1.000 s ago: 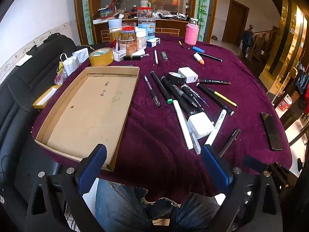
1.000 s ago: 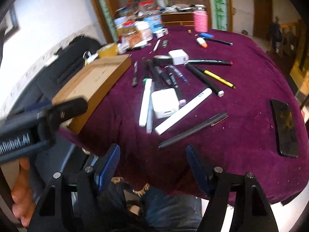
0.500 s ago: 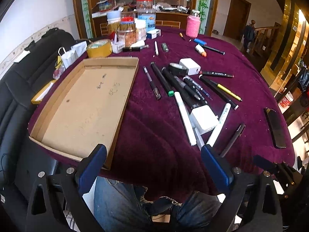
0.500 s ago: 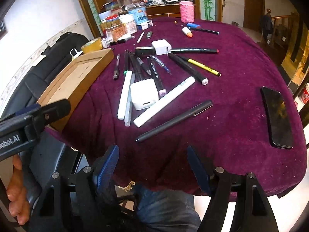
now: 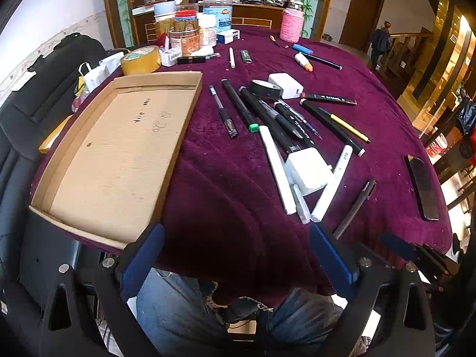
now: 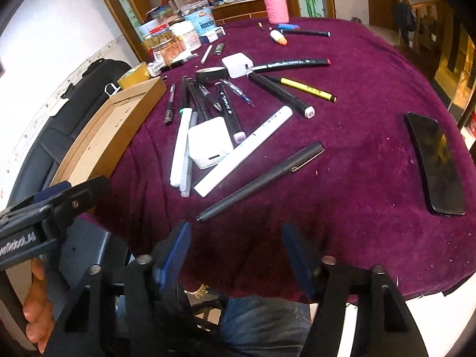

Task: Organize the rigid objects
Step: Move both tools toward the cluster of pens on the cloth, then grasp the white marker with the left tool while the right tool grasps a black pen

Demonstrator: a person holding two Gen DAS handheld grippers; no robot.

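Several pens and markers lie jumbled on the purple cloth, around a white charger block. An empty shallow cardboard tray lies to their left. My left gripper hangs open over the table's near edge, between the tray and the pens, with nothing between its fingers. My right gripper sits just short of the tip of a long black pen. Its jaws are closing with nothing between them. A second white charger lies beside a black tape roll.
A black phone lies at the right of the table. Jars, a yellow tape roll and a pink wrapped cup crowd the far side. A black chair stands left. A person's knees in jeans are below the edge.
Both grippers have sunk and come in closer over the table's near edge. The right gripper's fingers stand closer together than before.
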